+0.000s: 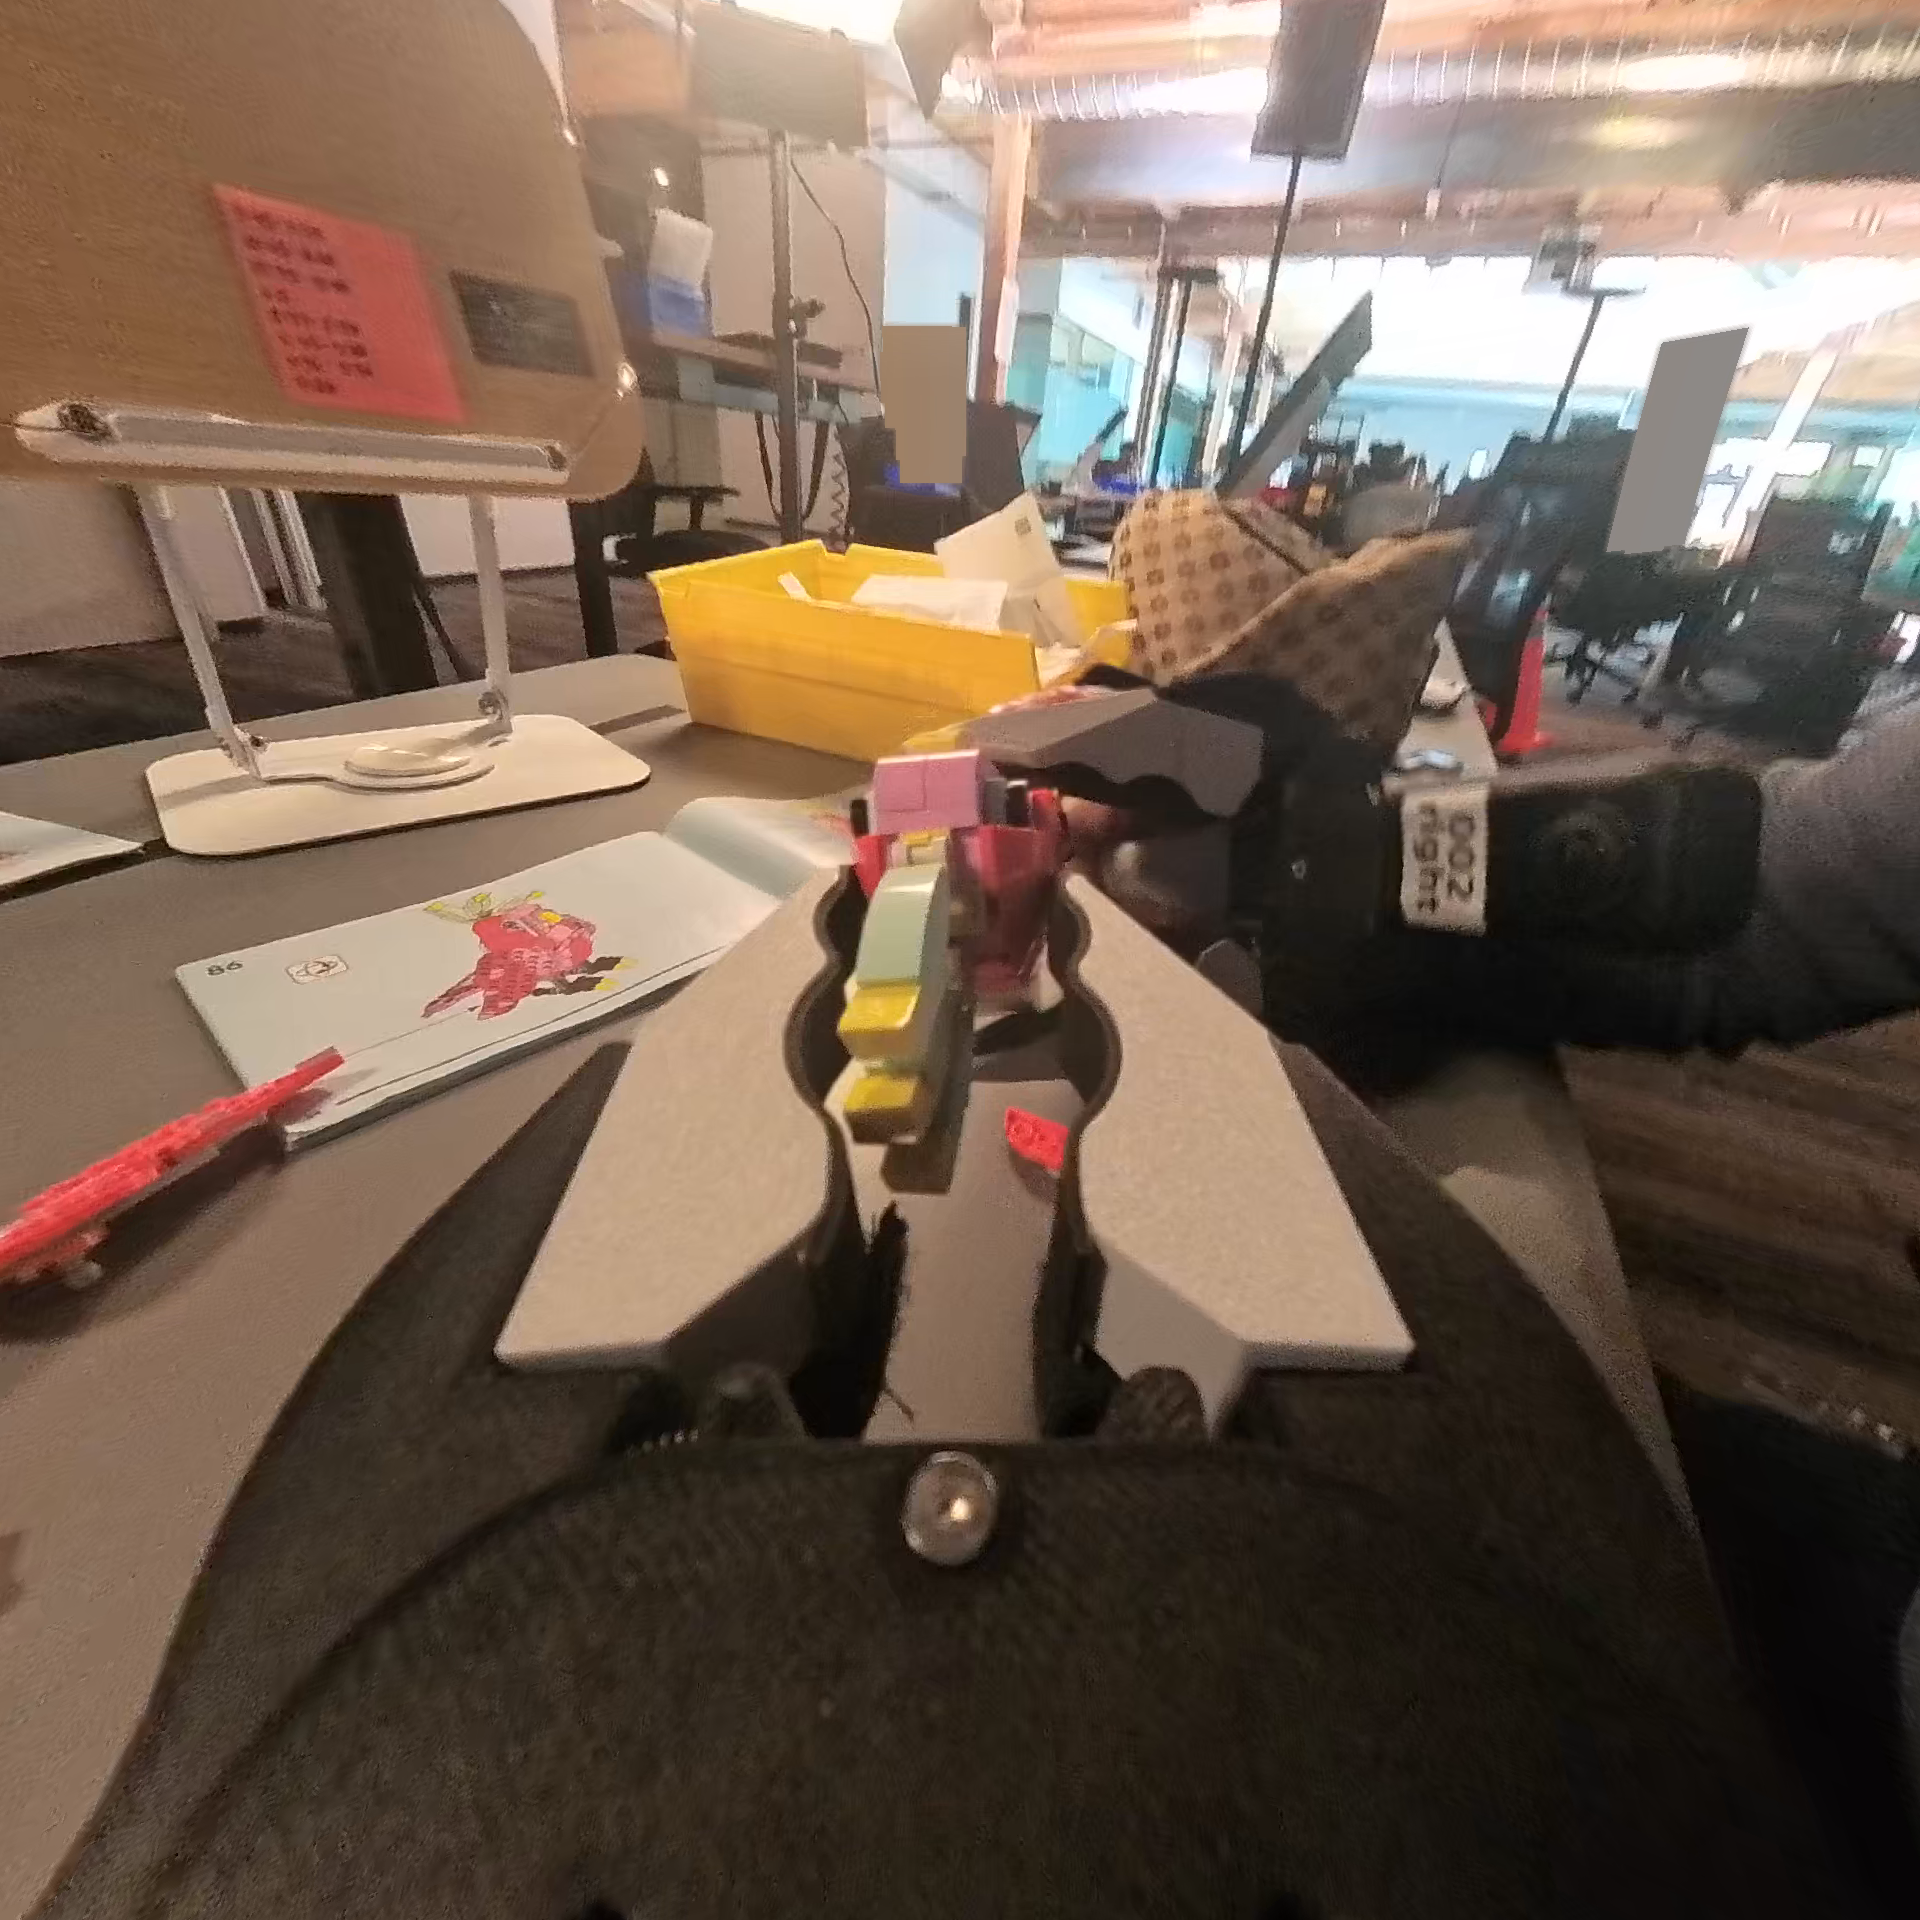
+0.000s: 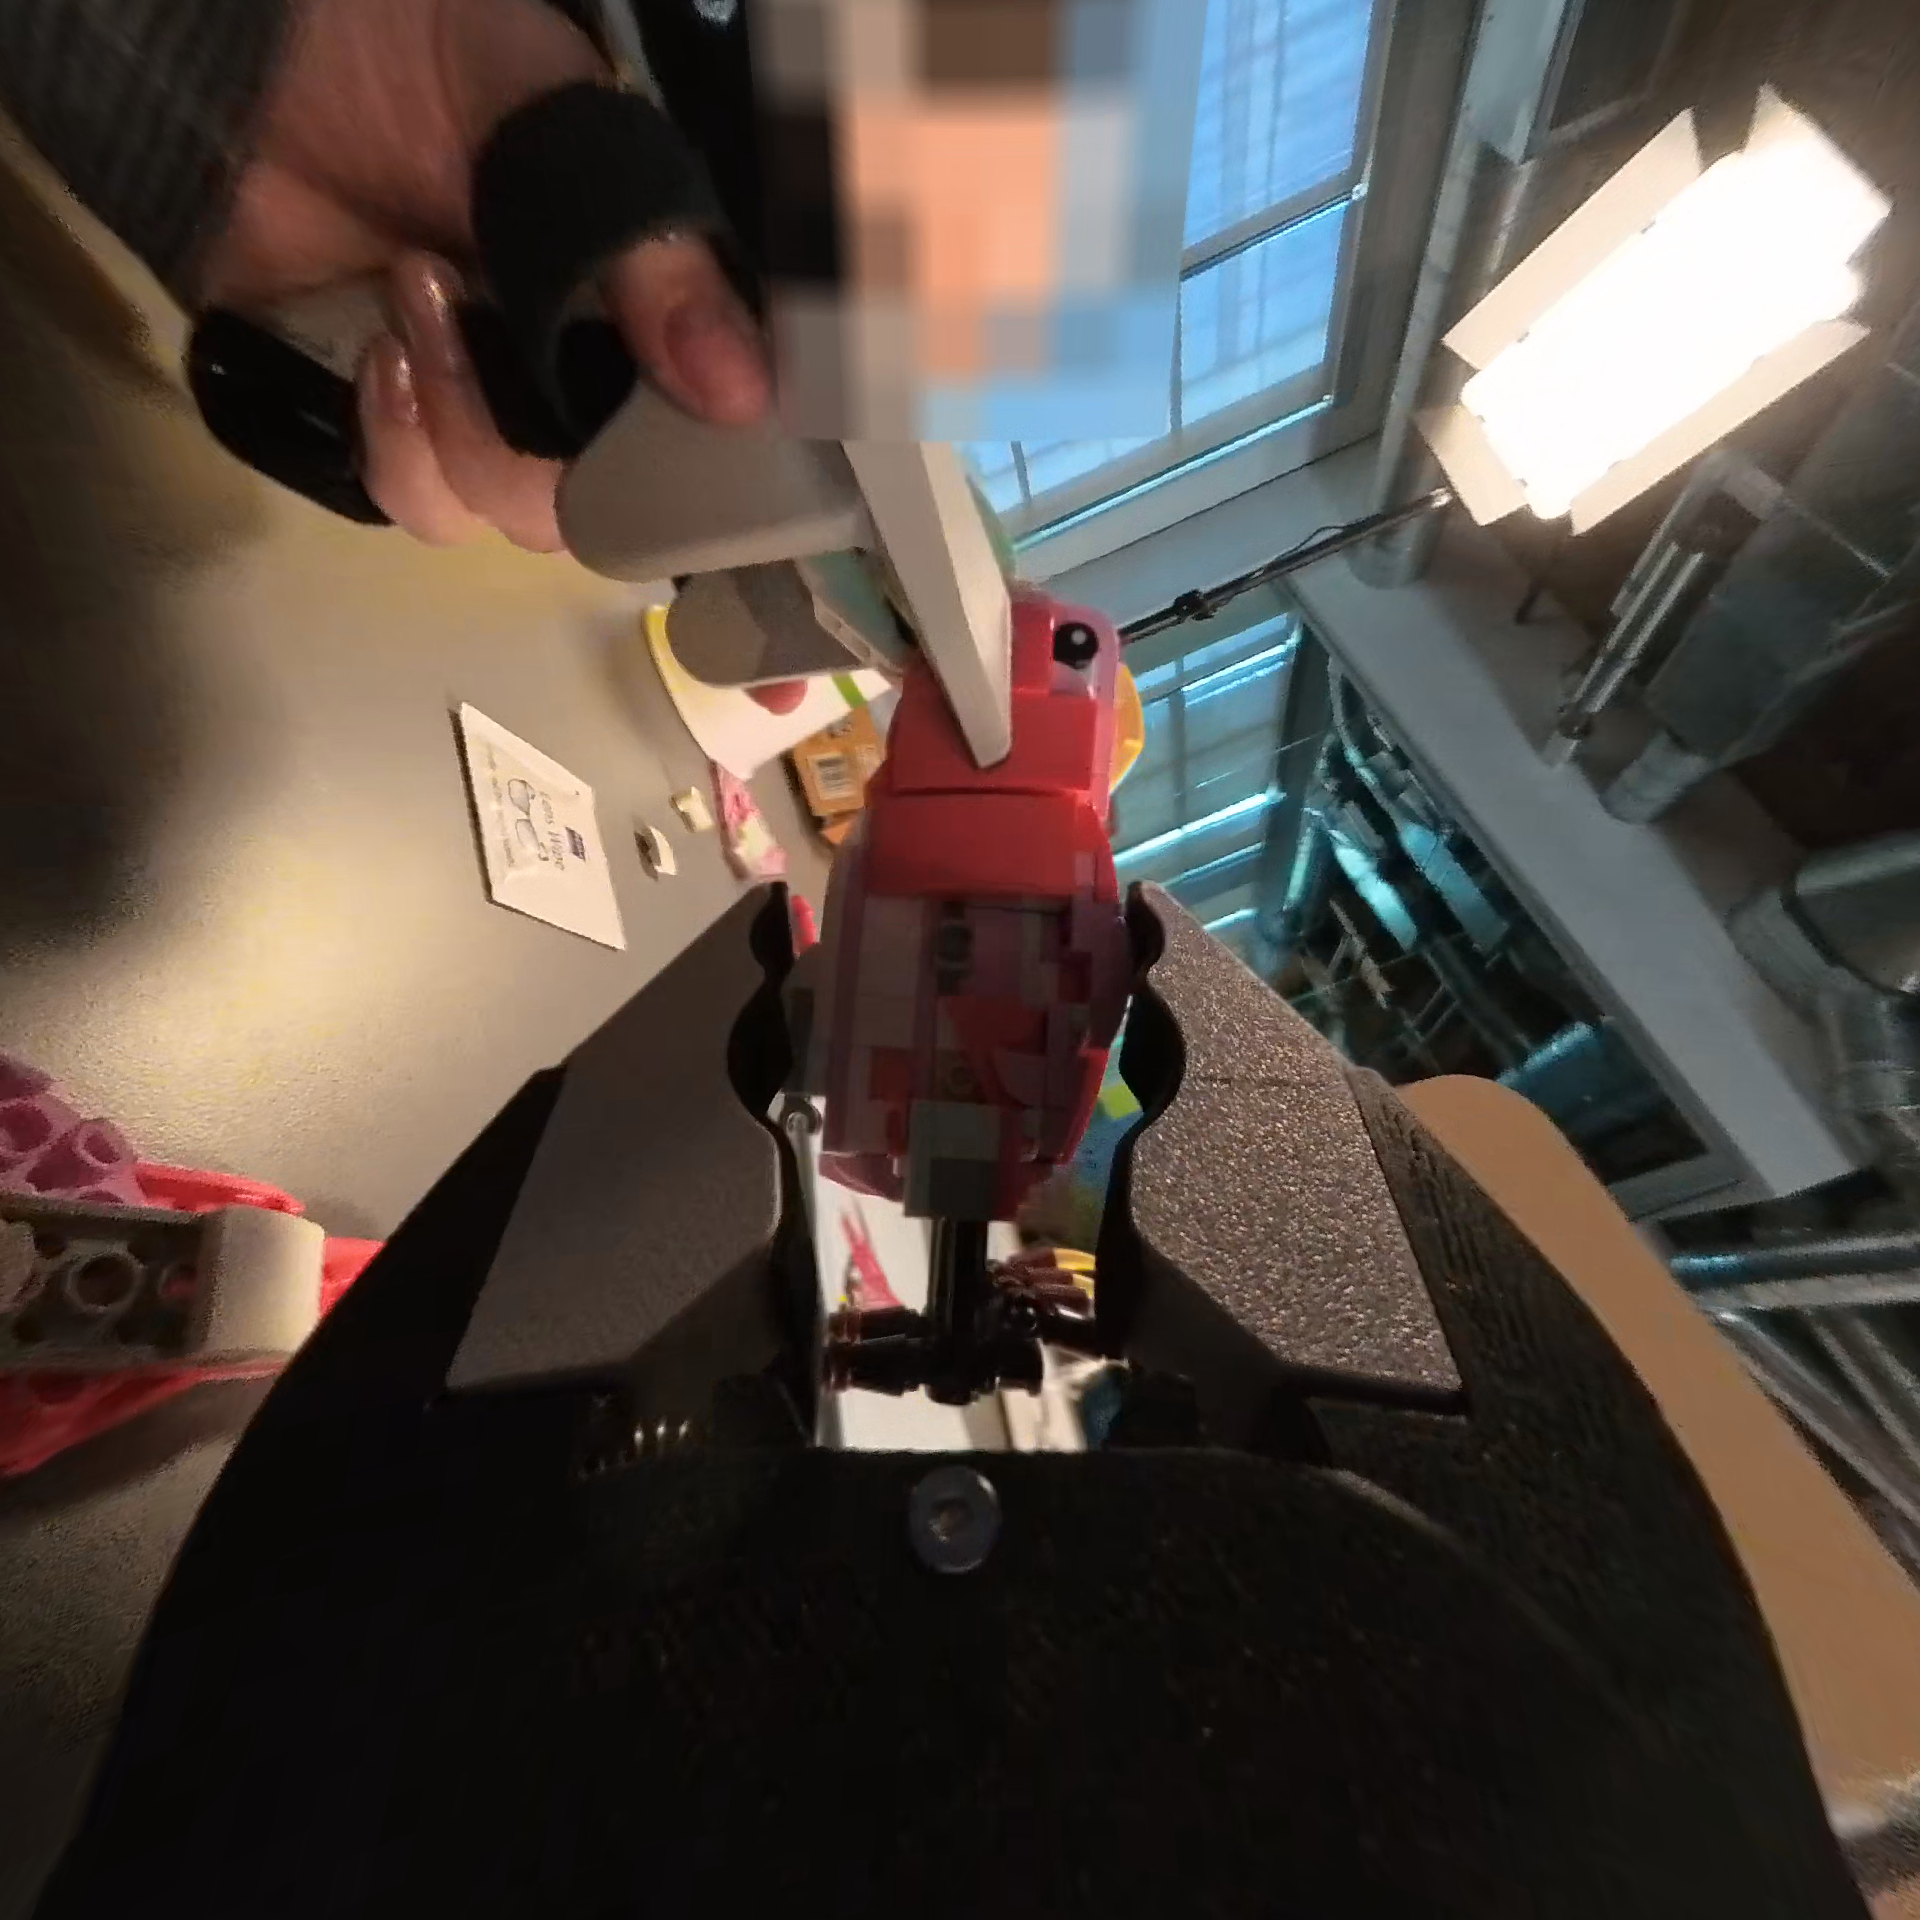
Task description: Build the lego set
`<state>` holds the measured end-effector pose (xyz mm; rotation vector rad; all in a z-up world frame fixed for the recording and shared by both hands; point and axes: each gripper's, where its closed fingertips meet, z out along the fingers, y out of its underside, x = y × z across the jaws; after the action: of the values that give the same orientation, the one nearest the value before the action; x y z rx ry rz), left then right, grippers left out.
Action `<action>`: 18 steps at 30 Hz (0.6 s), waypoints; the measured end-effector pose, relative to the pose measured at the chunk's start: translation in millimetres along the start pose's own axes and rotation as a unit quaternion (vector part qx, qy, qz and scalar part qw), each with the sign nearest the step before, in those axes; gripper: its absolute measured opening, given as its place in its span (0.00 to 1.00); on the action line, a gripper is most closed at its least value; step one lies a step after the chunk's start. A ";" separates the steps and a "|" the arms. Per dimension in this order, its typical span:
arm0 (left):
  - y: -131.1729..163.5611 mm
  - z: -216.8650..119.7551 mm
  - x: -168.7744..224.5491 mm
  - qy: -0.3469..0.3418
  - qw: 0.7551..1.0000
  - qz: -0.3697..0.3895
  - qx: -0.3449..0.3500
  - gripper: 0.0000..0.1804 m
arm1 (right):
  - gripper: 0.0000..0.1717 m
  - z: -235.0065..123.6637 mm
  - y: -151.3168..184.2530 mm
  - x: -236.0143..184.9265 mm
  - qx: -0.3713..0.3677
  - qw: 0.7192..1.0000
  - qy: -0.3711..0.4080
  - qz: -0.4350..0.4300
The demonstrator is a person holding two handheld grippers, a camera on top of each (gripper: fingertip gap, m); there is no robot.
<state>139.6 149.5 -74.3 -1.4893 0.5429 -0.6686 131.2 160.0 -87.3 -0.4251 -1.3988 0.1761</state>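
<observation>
We see the right tool (image 2: 961, 997) clamped on the body of a red brick-built bird (image 2: 977, 935). The left tool (image 1: 951, 966) grips its pale green and yellow wing piece (image 1: 894, 997). We judge the bird light, rigid, yet prone to snapping apart; the solid body seems the safest hold.

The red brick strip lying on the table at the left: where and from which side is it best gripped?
Grip the red brick strip near its middle, across its narrow width, coming from above: it lies flat, long and thin on the table.
</observation>
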 end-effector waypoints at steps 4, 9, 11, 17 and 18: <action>16.5 3.7 -0.8 -0.009 0.993 0.088 -0.080 0.18 | 0.48 -1.7 0.1 -12.7 0.009 0.968 -0.127 0.216; 22.2 6.5 7.2 0.021 0.983 0.133 -0.125 0.18 | 0.40 -20.7 22.4 -34.6 -0.058 0.889 -0.277 0.359; 22.5 7.2 9.5 0.037 0.982 0.132 -0.133 0.19 | 0.27 -26.8 26.9 -46.0 -0.073 0.881 -0.305 0.355; 24.7 7.1 5.4 0.055 0.977 0.130 -0.161 0.19 | 0.21 -26.4 28.1 -44.5 -0.068 0.869 -0.309 0.381; 24.5 7.6 5.0 0.055 0.976 0.132 -0.164 0.19 | 0.21 -26.2 28.6 -43.5 -0.067 0.868 -0.307 0.385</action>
<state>150.2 150.6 -98.2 -1.6525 0.9540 -0.4694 152.9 165.3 -141.2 -1.1081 -1.7991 0.9381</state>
